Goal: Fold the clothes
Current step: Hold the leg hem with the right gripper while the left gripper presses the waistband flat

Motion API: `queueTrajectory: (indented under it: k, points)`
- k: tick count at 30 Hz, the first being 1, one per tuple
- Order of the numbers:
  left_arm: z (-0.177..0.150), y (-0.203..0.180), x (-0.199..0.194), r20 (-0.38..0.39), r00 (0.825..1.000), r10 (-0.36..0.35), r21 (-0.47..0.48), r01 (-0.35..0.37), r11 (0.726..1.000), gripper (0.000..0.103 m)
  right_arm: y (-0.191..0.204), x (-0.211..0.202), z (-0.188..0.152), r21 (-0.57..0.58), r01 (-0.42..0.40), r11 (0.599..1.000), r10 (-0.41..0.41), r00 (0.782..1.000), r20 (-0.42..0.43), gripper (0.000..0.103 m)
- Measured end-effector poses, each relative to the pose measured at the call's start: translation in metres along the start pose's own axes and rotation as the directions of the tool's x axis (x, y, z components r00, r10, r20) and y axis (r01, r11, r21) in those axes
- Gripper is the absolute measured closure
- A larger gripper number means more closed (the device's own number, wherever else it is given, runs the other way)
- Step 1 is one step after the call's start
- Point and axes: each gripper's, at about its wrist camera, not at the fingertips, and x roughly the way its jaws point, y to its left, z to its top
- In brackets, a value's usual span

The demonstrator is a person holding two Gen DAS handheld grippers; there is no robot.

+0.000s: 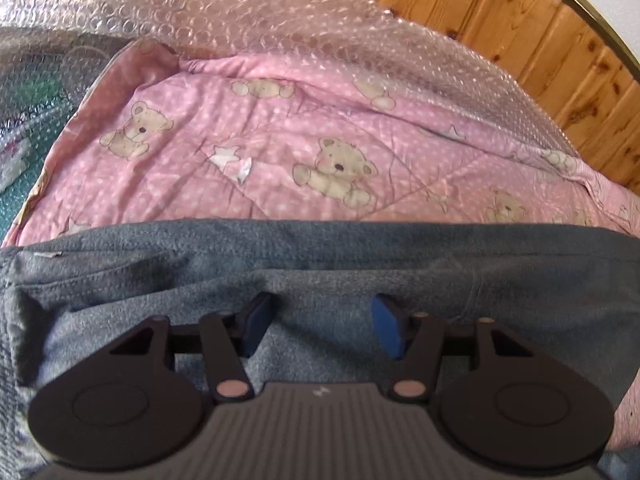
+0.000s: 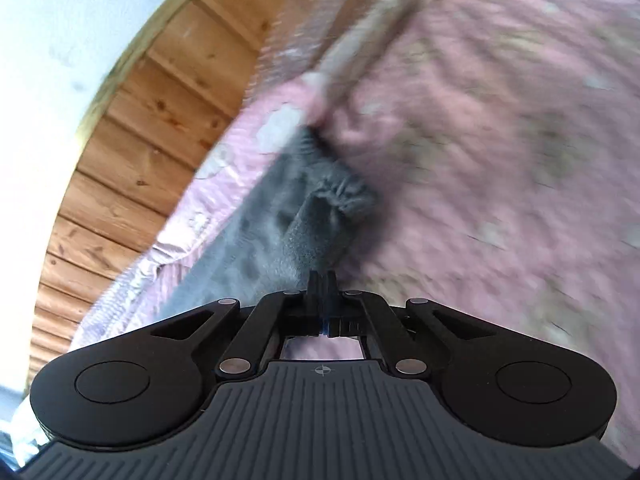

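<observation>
— Grey fleece garment (image 1: pixel 320 272) fills the lower half of the left wrist view, its straight folded edge running across the frame over a pink teddy-bear quilt (image 1: pixel 280 160).
— And the left gripper (image 1: pixel 320 328)?
— Its blue-padded fingers (image 1: pixel 386 332) stand partly apart above the fleece, nothing pinched between them.
— The right gripper (image 2: pixel 322 280)?
— Its fingers are pressed together at the centre of the right wrist view, clamping a bunched corner of the same grey fabric (image 2: pixel 304 216), which stretches up and left over the blurred quilt (image 2: pixel 500 140).
— Anything behind?
— Bubble wrap (image 1: pixel 240 12) along the top of the left view, wooden panelling (image 1: pixel 520 28) at upper right.
</observation>
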Motion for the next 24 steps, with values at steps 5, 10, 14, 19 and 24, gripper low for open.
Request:
queueTrajectory:
  k: [5, 10, 14, 19, 24]
  points:
    - [0.007, -0.003, 0.002, 0.005, 1.000, 0.012, -0.025, -0.012, 1.000, 0.044, -0.020, 0.013, -0.012, -0.067, 0.107, 0.992, -0.113, 0.988, -0.109, 0.093]
    - [0.006, -0.007, 0.001, -0.021, 1.000, 0.018, 0.011, -0.017, 1.000, 0.044, -0.006, 0.045, 0.002, -0.062, 0.018, 0.998, -0.020, 1.000, -0.019, 0.046]
    - [0.007, -0.007, 0.000, -0.034, 0.999, 0.023, 0.004, -0.023, 1.000, 0.044, 0.009, 0.081, 0.007, -0.095, -0.031, 0.995, 0.033, 0.999, 0.016, 0.050]
    - [0.009, -0.006, -0.003, -0.017, 1.000, 0.017, 0.012, -0.017, 1.000, 0.044, 0.012, 0.054, 0.007, -0.009, -0.072, 0.997, 0.073, 0.996, 0.059, 0.103]
    - [0.007, 0.004, -0.002, 0.003, 1.000, 0.001, -0.027, -0.001, 1.000, 0.044, -0.009, -0.017, -0.018, 0.142, -0.030, 0.989, 0.020, 0.997, 0.070, 0.103]
